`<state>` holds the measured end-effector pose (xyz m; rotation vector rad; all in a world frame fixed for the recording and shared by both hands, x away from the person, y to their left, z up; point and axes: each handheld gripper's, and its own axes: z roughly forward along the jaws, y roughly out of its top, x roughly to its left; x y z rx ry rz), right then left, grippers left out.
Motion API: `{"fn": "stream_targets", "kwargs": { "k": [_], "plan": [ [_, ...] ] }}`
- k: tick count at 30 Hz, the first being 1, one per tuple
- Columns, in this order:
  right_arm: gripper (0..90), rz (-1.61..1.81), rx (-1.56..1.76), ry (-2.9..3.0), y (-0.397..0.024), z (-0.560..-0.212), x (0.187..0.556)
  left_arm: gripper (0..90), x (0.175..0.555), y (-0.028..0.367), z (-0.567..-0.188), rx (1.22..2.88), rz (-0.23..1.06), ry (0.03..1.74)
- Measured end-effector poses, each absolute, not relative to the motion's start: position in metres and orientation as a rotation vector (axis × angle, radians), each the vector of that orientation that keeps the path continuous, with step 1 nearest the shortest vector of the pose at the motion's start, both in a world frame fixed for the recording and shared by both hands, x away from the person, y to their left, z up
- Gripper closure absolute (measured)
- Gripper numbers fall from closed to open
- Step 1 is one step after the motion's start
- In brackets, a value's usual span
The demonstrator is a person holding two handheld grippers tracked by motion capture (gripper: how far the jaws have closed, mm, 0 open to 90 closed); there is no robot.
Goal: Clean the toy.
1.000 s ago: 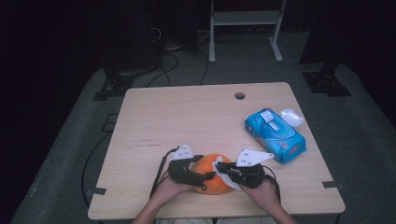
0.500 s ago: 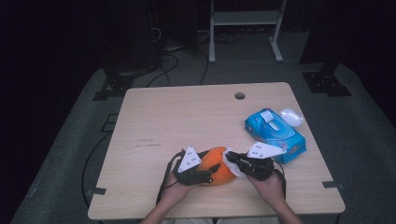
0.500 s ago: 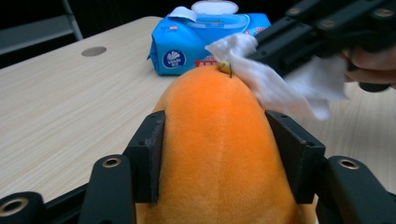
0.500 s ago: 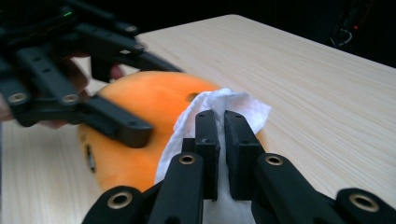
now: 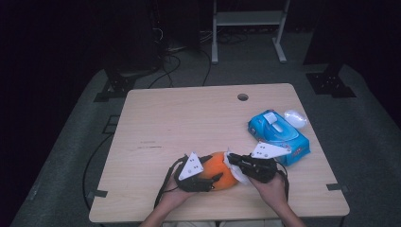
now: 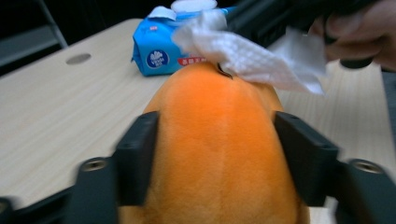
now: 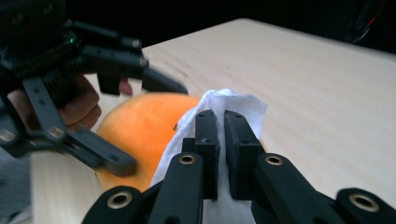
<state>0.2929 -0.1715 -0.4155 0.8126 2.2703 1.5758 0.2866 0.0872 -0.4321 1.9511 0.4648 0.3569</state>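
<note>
A round orange plush-like thing [image 5: 218,166] lies near the table's front edge. My left gripper [image 5: 213,170] reaches in from the left with a jaw on either flank of the thing [image 6: 219,154]. Both pads touch it, and the jaws have just been opening a little with it still between them. My right gripper [image 5: 231,161] comes from the right, shut on a white wipe [image 5: 236,171]. The wipe [image 6: 252,56] lies draped on the far top of the orange thing. In the right gripper view the jaws [image 7: 222,119] pinch the wipe [image 7: 236,105] against the orange thing [image 7: 135,133].
A blue pack of wipes [image 5: 279,137] lies at the right side of the wooden table [image 5: 189,118], its flap up, with a clear plastic lid [image 5: 295,118] behind it. A cable hole [image 5: 242,97] sits near the far edge. Dark floor and stands surround the table.
Both hands stay at the orange thing. The left gripper has tilted slightly around it. The right gripper with the wipe has shifted a little to the right along its top.
</note>
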Motion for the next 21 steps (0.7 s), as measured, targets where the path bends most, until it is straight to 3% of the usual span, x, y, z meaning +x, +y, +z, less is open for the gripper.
{"fn": "stream_targets", "kwargs": {
  "k": [2,4,9,10,15,21],
  "plan": [
    [83.9,1.571,0.823,2.280,-0.173,-0.421,0.292,10.8,0.294,0.092,-0.432,1.954,0.283,0.558],
    [83.9,1.539,0.805,2.284,-0.173,-0.419,0.292,7.1,0.300,0.098,-0.436,1.955,0.193,0.604],
    [83.9,1.571,0.823,2.241,-0.175,-0.410,0.289,37.1,0.292,0.094,-0.428,1.982,0.304,0.508],
    [83.9,1.598,0.769,2.230,-0.171,-0.404,0.282,39.3,0.290,0.090,-0.426,1.989,0.326,0.486],
    [84.0,1.449,0.517,2.309,-0.126,-0.395,0.260,41.3,0.278,0.070,-0.424,2.043,0.435,0.378],
    [84.0,1.452,0.644,2.259,-0.158,-0.396,0.273,40.7,0.280,0.077,-0.429,2.019,0.399,0.403]
  ]
}}
